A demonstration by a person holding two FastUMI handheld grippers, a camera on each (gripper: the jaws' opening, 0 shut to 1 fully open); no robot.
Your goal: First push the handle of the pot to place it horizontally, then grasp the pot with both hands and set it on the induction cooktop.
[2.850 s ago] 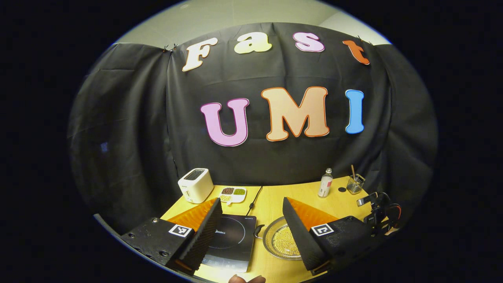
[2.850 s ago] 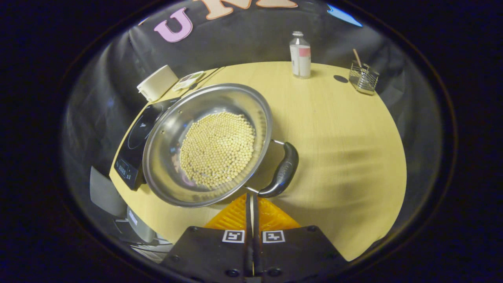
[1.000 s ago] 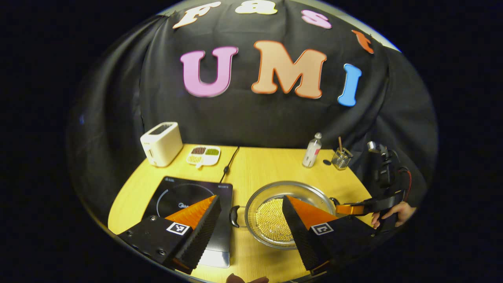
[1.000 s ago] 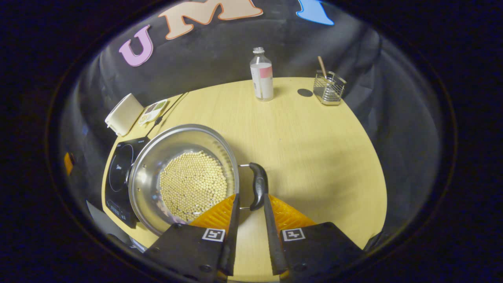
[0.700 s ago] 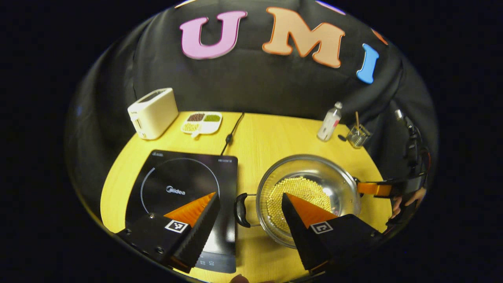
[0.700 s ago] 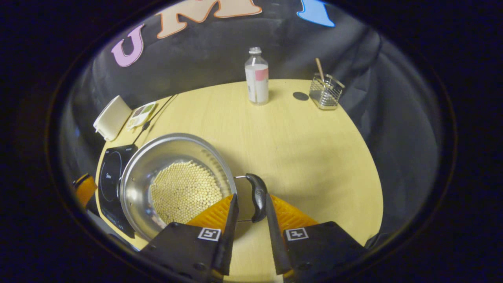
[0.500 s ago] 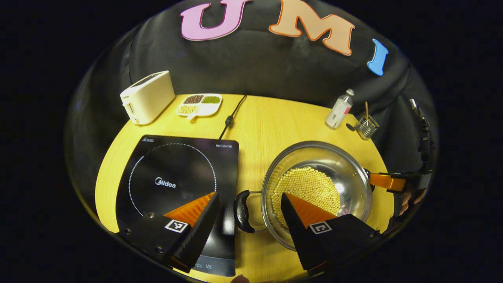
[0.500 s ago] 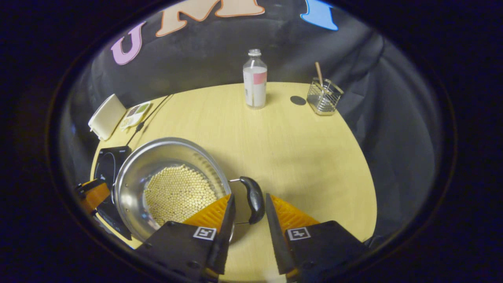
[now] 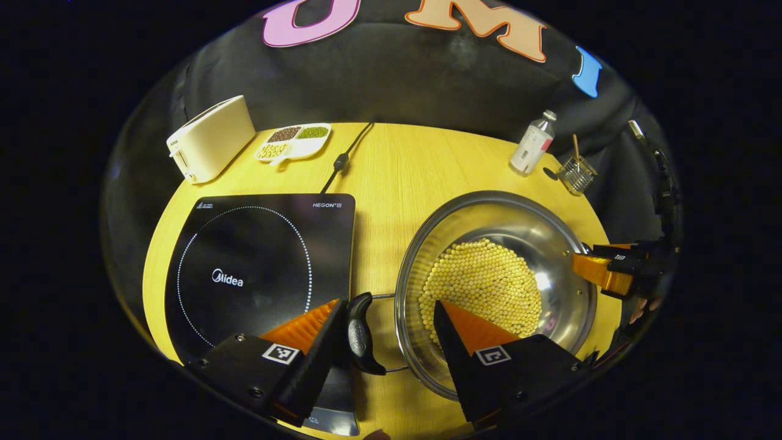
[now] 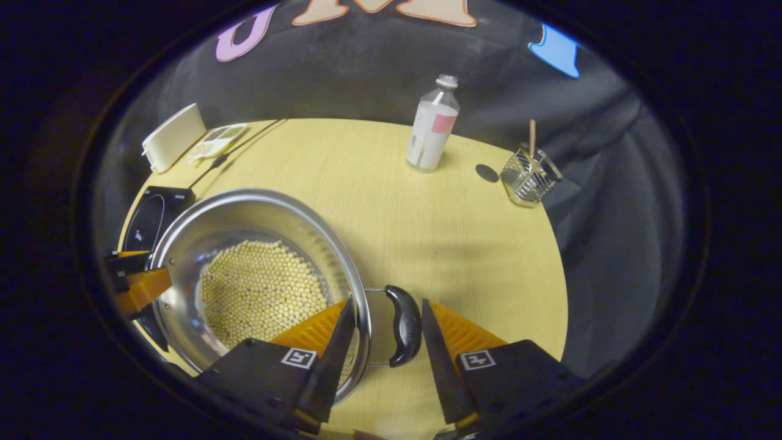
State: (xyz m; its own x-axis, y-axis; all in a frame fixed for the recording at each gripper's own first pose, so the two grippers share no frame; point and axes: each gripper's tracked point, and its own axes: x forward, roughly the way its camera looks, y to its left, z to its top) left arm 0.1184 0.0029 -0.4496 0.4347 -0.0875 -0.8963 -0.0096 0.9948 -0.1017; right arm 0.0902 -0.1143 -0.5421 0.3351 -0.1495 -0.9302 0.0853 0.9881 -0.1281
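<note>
Left gripper (image 9: 385,339) open around pot (image 9: 496,287) handle (image 9: 360,333), right gripper (image 10: 383,342) open, straddling opposite handle (image 10: 403,333), pot beside induction cooktop (image 9: 256,260)

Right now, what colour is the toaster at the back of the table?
Cream-white; the toaster shows best in the left gripper view.

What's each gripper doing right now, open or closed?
Left gripper: open, straddling the pot's left handle.
Right gripper: open, straddling the pot's right handle.
</note>
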